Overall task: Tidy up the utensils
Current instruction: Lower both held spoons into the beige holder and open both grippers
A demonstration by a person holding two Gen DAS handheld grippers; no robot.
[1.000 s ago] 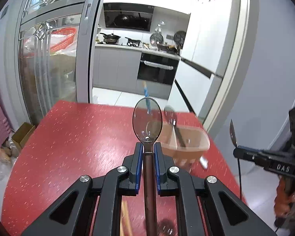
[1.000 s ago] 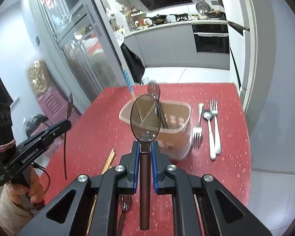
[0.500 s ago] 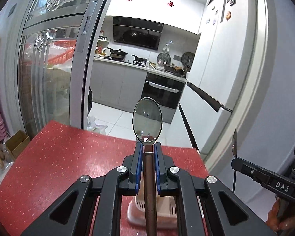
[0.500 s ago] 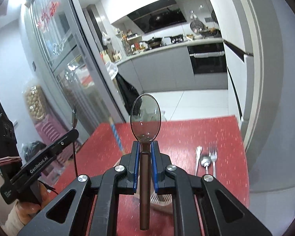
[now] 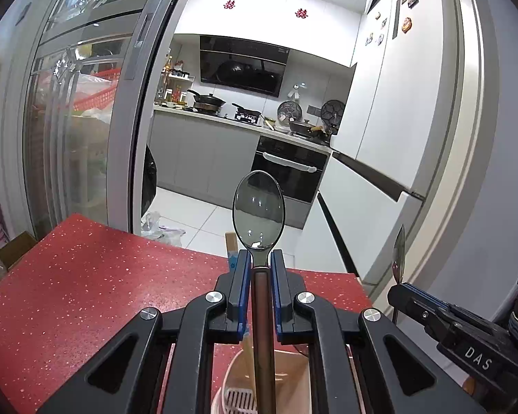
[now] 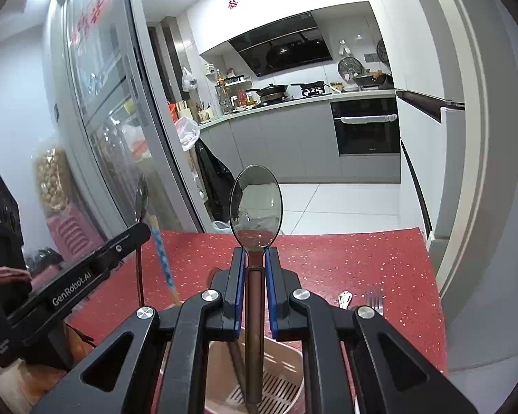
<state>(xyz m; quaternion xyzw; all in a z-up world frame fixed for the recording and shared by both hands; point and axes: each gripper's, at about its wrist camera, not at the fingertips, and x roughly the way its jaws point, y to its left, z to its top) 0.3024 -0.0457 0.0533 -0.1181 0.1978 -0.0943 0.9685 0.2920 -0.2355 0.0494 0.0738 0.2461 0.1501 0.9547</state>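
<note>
Left wrist view: left tongs (image 5: 258, 269), blue-padded, clamp the brown handle of a steel spoon (image 5: 258, 207), bowl upright, directly above a beige plastic utensil holder (image 5: 290, 376) on the red speckled counter (image 5: 86, 276). Right wrist view: right tongs (image 6: 253, 265) likewise grip a second brown-handled steel spoon (image 6: 255, 203) over the same holder (image 6: 279, 372), which contains a blue-patterned chopstick (image 6: 160, 252). Farther right on the counter lie a loose steel spoon (image 6: 344, 299) and a fork (image 6: 373, 298). Grey kitchen cabinets (image 6: 276, 141) stand beyond.

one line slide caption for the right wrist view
Right gripper clamps a spoon bowl-up over the utensil holder on the red table.
</note>
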